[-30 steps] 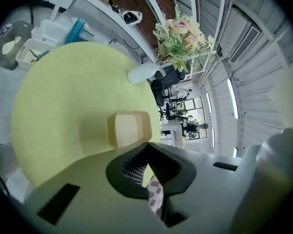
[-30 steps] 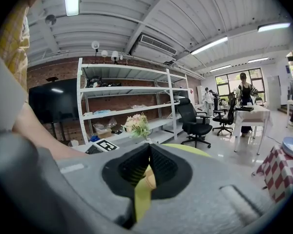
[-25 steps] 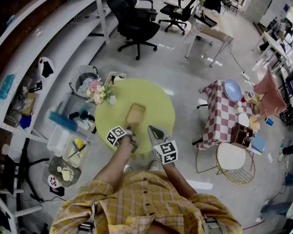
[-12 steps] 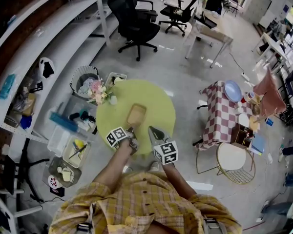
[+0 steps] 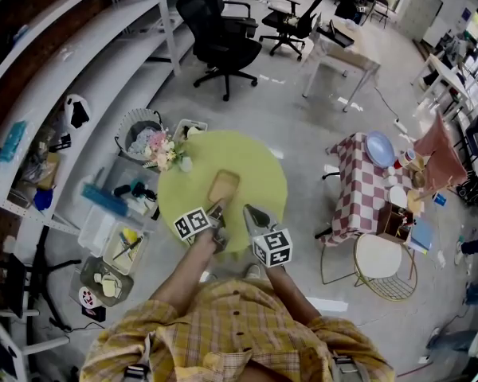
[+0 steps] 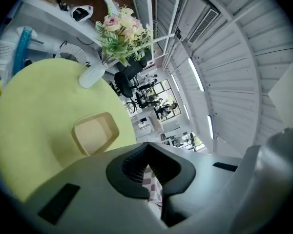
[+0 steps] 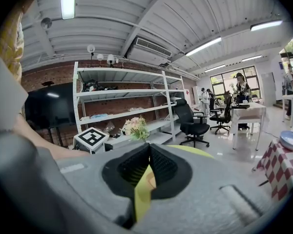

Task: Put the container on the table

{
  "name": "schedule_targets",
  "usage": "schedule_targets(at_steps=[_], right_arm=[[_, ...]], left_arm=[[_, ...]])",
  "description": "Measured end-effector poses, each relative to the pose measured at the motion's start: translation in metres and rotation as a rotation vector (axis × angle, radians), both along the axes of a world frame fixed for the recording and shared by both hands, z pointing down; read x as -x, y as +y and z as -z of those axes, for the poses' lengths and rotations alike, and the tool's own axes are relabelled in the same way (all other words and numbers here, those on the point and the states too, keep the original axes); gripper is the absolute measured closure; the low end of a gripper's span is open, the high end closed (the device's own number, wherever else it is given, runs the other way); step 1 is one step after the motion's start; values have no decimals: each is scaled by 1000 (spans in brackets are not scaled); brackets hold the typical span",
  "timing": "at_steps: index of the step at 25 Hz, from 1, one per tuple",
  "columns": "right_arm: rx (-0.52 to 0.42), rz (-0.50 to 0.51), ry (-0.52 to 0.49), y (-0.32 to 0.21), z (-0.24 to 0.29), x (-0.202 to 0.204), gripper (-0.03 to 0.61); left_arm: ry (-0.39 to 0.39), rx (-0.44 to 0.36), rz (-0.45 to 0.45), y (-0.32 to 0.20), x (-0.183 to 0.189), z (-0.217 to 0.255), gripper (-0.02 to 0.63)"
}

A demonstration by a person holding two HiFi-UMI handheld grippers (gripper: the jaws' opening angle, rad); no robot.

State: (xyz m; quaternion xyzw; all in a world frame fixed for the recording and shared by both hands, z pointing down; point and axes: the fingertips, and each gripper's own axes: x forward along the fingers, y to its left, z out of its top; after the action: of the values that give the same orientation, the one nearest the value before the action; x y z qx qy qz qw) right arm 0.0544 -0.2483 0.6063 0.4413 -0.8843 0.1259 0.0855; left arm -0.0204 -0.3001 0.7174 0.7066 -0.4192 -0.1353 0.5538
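Note:
A shallow tan container rests on the round yellow-green table, close to its middle. My left gripper hovers over the table's near edge, its tips just short of the container, jaws shut with nothing between them. In the left gripper view the container lies ahead and to the left of the shut left gripper. My right gripper stands a little to the right of it, also shut and empty. In the right gripper view the right gripper hides most of the table.
A white vase of flowers stands at the table's left edge. Bins and boxes crowd the floor on the left under shelves. A checkered table and a wire chair are on the right, office chairs beyond.

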Motion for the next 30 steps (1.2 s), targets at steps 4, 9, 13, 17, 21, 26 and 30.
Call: schedule_targets(at_steps=[4,9,13,17,21,26,30], right_arm=[[-3,2,-8,0,1,2,580],[2,-10,-24,0,1,0,580],[3,-7,-32,0,2,0,580],[3,-9,-45,1,1,1,580],[7,-22,-60,2,1,-2,580],[-1,-42,-74,2,1,-4,580],[8,-52,-85,1,0,-5,580]], left_arm=[[-51,-94,-45,2,-5,19,609],[-127,-207,-110,15,-11,38,609],[-165,-289,-136,19,-12,56,609],[-204,-356,-155,21,-13,72,609],[-275,-413,-181,30,-13,79,609],[-338,-451,-187,34,-9,84,609],[-379,-490,-196,36,-7,92,609]])
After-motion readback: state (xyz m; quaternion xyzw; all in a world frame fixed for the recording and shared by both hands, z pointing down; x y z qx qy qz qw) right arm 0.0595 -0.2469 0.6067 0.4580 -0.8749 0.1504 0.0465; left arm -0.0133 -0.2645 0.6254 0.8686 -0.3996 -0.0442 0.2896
